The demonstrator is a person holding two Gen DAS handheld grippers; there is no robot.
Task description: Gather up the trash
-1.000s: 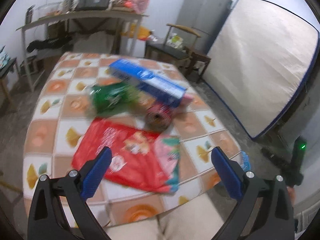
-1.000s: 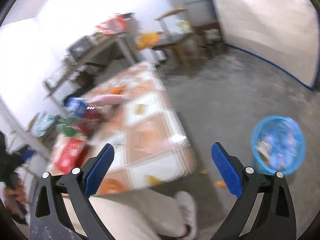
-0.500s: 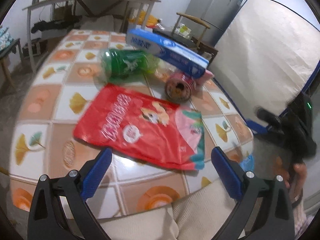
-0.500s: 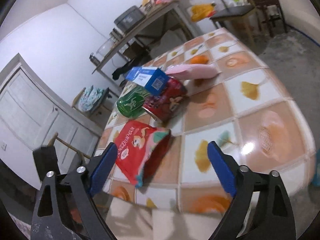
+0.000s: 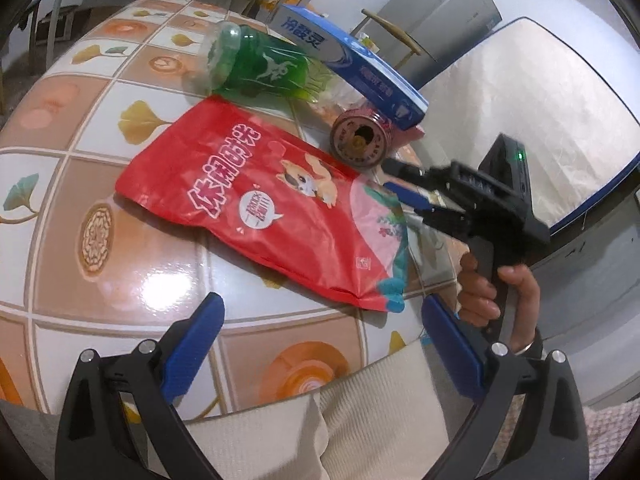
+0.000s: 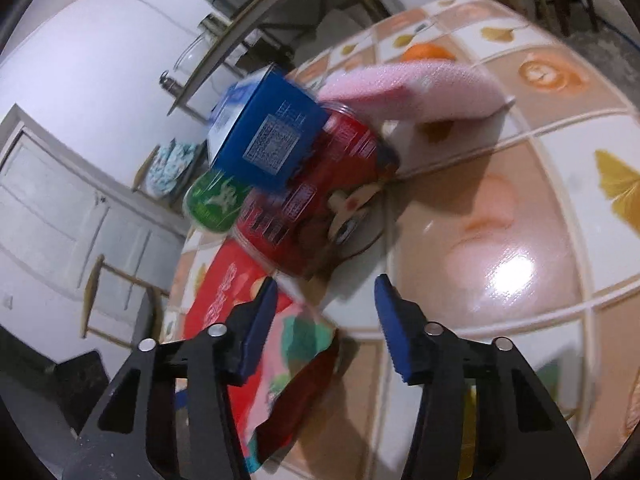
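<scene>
Looking like a lived-in room of a home: mattress [image 5: 532,128] leaning upright against the wall beside a grey refrigerator [image 5: 444,16], wooden chair [image 5: 390,34] standing nearby, cluttered shelf table [image 6: 256,36] running along a white wall, panelled door [image 6: 60,208] showing, leaf-patterned cloth covering the worktop [image 5: 80,184].

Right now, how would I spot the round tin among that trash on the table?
Find the tiled table and the big red snack bag lying flat. Just beyond it, under the long blue box, lies the red tin on its side, the only round thing with a gold end.
</scene>
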